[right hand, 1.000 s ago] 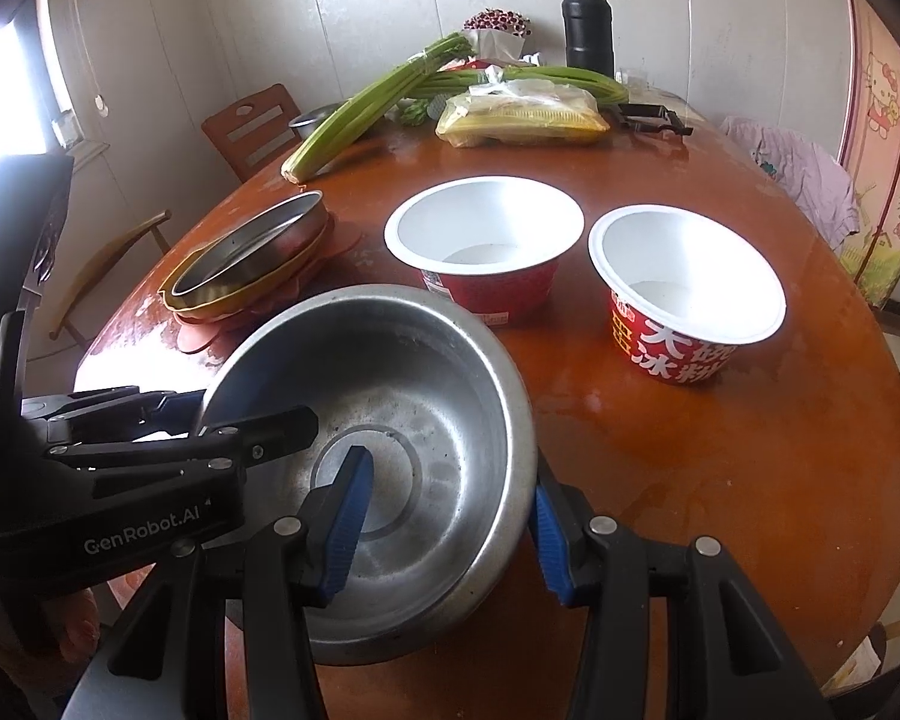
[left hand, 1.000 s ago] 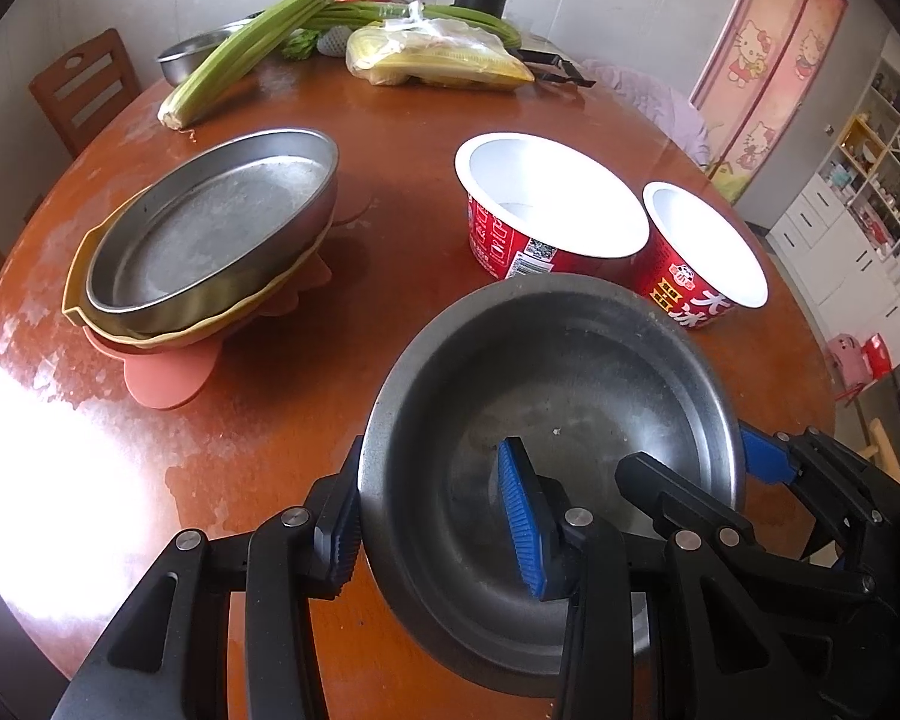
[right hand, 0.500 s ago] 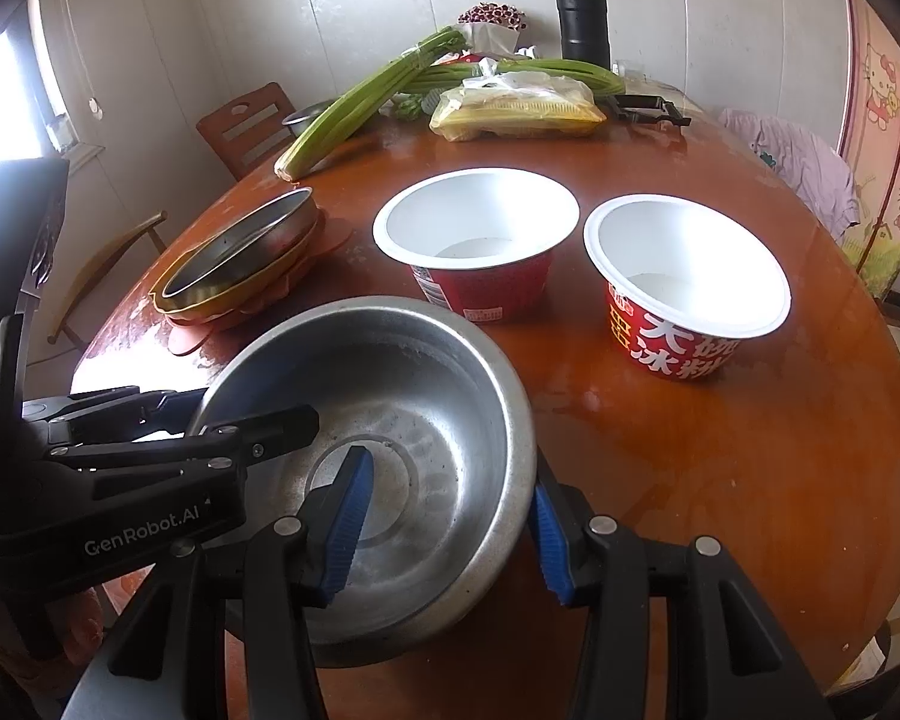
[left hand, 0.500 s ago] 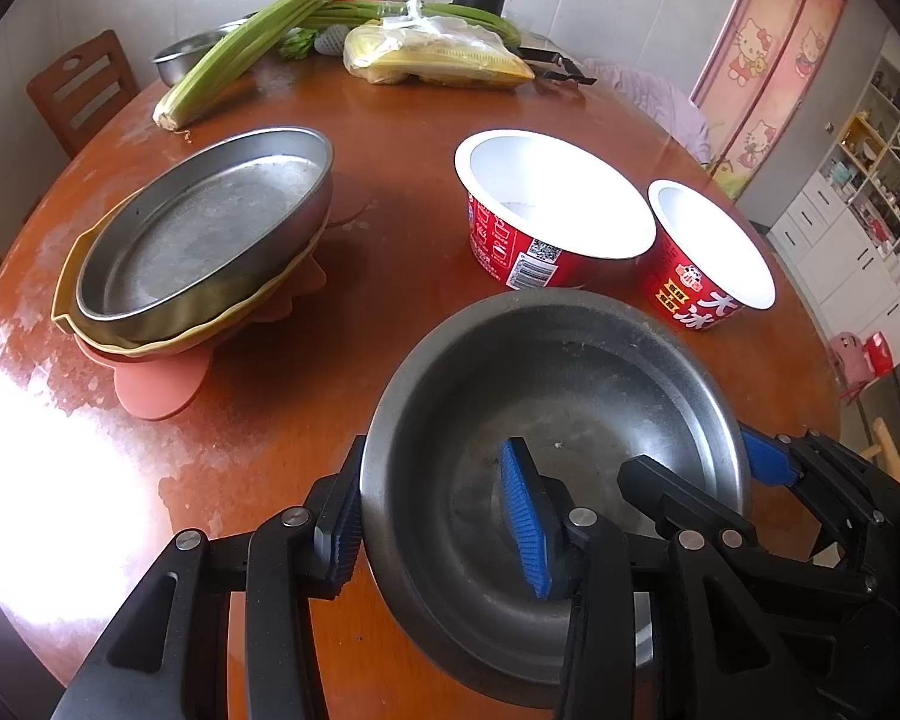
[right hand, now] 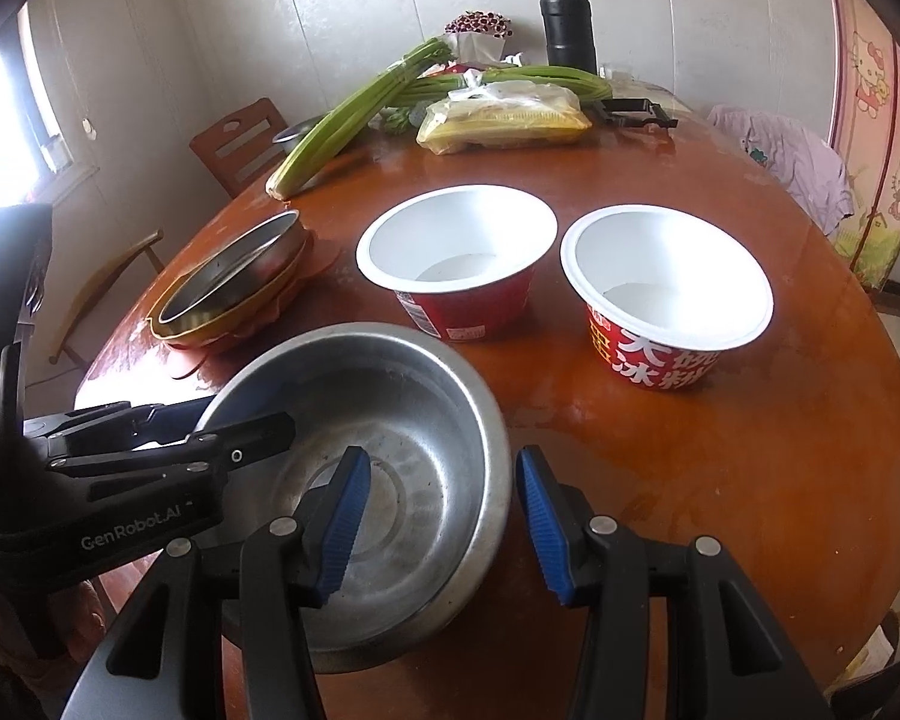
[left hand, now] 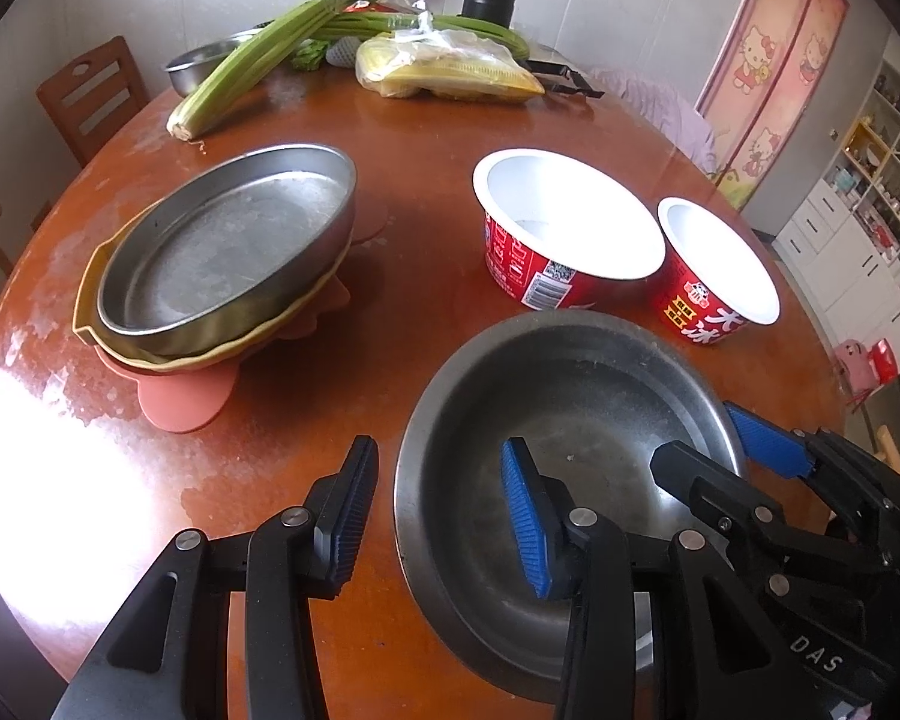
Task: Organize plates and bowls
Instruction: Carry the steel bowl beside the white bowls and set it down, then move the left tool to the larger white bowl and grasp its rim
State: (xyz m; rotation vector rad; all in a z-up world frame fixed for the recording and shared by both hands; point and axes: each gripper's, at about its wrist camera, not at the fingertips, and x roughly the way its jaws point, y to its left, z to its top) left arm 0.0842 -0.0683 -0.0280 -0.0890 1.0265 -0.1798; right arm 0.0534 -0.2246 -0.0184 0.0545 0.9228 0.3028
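A steel bowl [left hand: 576,420] [right hand: 402,456] stands on the round wooden table near its front edge. My left gripper [left hand: 438,510] is open and straddles the bowl's left rim, one finger inside, one outside. My right gripper [right hand: 444,510] is open and straddles its right rim the same way. A steel plate [left hand: 228,252] [right hand: 234,270] lies on a yellow plate and a pink mat at the left. Two red paper bowls, one nearer the middle [left hand: 564,228] [right hand: 456,264] and one to the right [left hand: 714,270] [right hand: 666,294], stand behind the steel bowl.
Celery [left hand: 270,60], a bagged yellow food pack [left hand: 450,72], a small steel bowl [left hand: 204,63] and a black flask [right hand: 567,18] stand at the table's far side. A wooden chair [left hand: 90,96] stands at the left. Bare table [right hand: 750,450] lies right of the steel bowl.
Both grippers have opened a little around the steel bowl's rim. The bowl has dropped slightly and sits nearer the front edge, and both cameras have drawn back a bit.
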